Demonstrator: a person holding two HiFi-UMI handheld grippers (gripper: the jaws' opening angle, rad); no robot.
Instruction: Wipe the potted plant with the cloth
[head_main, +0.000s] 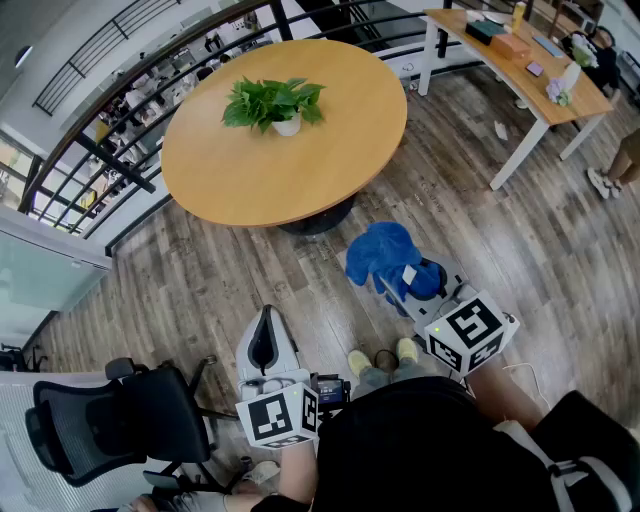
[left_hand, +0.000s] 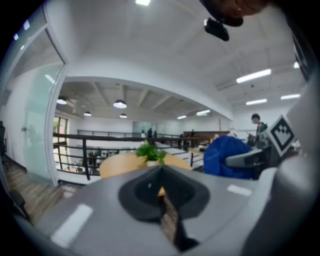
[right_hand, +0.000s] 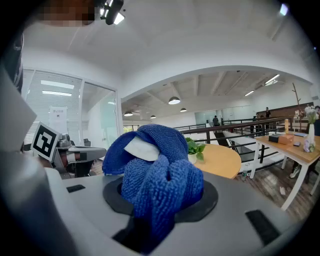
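Right gripper (head_main: 400, 285) clamped on bunched blue cloth (head_main: 381, 252); left gripper (head_main: 264, 338) pinched together, empty. Potted plant (head_main: 273, 103) on round table (head_main: 300, 175), well ahead of both grippers.

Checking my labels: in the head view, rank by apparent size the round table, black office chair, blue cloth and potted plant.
1. round table
2. black office chair
3. blue cloth and potted plant: about alike, and the cloth is nearer the camera, so left unranked.

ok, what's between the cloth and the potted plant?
Head view: only bare wood floor and the round table top lie between cloth and potted plant.
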